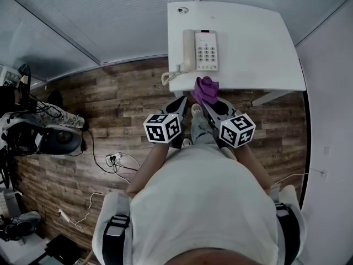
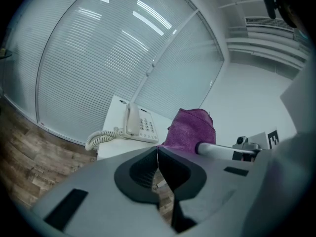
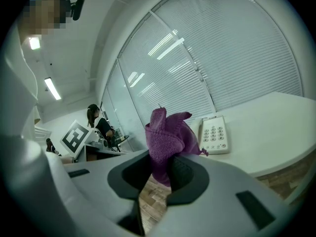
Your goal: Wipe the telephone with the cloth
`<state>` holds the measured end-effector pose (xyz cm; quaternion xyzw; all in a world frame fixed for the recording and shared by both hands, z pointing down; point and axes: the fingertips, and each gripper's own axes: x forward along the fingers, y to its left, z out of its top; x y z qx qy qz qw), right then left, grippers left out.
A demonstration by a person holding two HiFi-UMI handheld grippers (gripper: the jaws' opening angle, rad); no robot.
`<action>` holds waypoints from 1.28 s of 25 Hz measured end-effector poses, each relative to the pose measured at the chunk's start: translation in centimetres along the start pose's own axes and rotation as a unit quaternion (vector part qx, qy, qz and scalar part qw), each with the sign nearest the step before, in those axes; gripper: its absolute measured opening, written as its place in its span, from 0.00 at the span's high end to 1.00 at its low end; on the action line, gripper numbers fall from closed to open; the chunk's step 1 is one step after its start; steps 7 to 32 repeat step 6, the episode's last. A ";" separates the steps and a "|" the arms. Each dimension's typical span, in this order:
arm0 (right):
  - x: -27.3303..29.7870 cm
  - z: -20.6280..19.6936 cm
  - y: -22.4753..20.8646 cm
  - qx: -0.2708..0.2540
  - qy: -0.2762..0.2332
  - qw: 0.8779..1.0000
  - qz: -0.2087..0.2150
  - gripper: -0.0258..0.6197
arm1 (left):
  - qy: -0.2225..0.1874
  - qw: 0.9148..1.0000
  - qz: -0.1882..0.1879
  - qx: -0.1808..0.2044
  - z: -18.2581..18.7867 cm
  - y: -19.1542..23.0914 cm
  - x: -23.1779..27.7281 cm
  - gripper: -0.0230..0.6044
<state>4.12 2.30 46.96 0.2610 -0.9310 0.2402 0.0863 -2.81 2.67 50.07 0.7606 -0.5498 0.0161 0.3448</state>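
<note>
the right gripper (image 3: 160, 167) is clamped on the bunched purple cloth (image 3: 165, 137), which stands up out of its jaws; the left gripper (image 2: 158, 154) is fully closed on nothing. the telephone (image 1: 201, 49) lies flat on the white table (image 1: 259, 43), at its left part, handset on the left and coiled cord (image 1: 171, 76) hanging off the near left edge. the cloth hangs at the near edge, not yet touching the phone. to wipe well, i would bring the cloth's loose end down flat on the keypad and use the empty left gripper to steady the body, as the light phone may slide. the table is smooth and bare, with wood-plank floor (image 1: 110, 104) beneath and slatted blinds (image 2: 98, 58) beyond.
</note>
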 end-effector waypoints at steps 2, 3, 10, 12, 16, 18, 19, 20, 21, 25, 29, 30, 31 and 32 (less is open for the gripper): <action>0.0 0.0 -0.1 -0.001 0.000 1.000 -0.001 0.82 | -0.001 1.000 -0.001 -0.002 0.1 0.1 0.0 0.93; 0.1 0.0 -0.1 -0.001 0.001 1.000 -0.002 0.82 | -0.002 1.000 -0.001 -0.003 0.1 0.2 0.0 0.92; 0.2 -0.1 -0.3 -0.001 0.001 1.000 -0.003 0.82 | -0.003 1.000 -0.001 -0.005 0.2 0.4 0.2 0.92; 0.2 -0.1 -0.3 -0.001 0.001 1.000 -0.003 0.82 | -0.003 1.000 -0.001 -0.005 0.2 0.4 0.2 0.92; 0.2 -0.1 -0.3 -0.001 0.001 1.000 -0.003 0.82 | -0.003 1.000 -0.001 -0.005 0.2 0.4 0.2 0.92; 0.2 -0.1 -0.3 -0.001 0.001 1.000 -0.003 0.82 | -0.003 1.000 -0.001 -0.005 0.2 0.4 0.2 0.92; 0.2 -0.1 -0.3 -0.001 0.001 1.000 -0.003 0.82 | -0.003 1.000 -0.001 -0.005 0.2 0.4 0.2 0.92; 0.2 -0.1 -0.3 -0.001 0.001 1.000 -0.003 0.82 | -0.003 1.000 -0.001 -0.005 0.2 0.4 0.2 0.92; 0.2 -0.1 -0.3 -0.001 0.001 1.000 -0.003 0.82 | -0.003 1.000 -0.001 -0.005 0.2 0.4 0.2 0.92; 0.2 -0.1 -0.3 -0.001 0.001 1.000 -0.003 0.82 | -0.003 1.000 -0.001 -0.005 0.2 0.4 0.2 0.92; 0.2 -0.1 -0.3 -0.001 0.001 1.000 -0.003 0.82 | -0.003 1.000 -0.001 -0.005 0.2 0.4 0.2 0.92; 0.2 -0.1 -0.3 -0.001 0.001 1.000 -0.003 0.82 | -0.003 1.000 -0.001 -0.005 0.2 0.4 0.2 0.92; 0.2 -0.1 -0.3 -0.001 0.001 1.000 -0.003 0.82 | -0.003 1.000 -0.001 -0.005 0.2 0.4 0.2 0.92; 0.2 -0.1 -0.3 -0.001 0.001 1.000 -0.003 0.82 | -0.003 1.000 -0.001 -0.005 0.2 0.4 0.2 0.92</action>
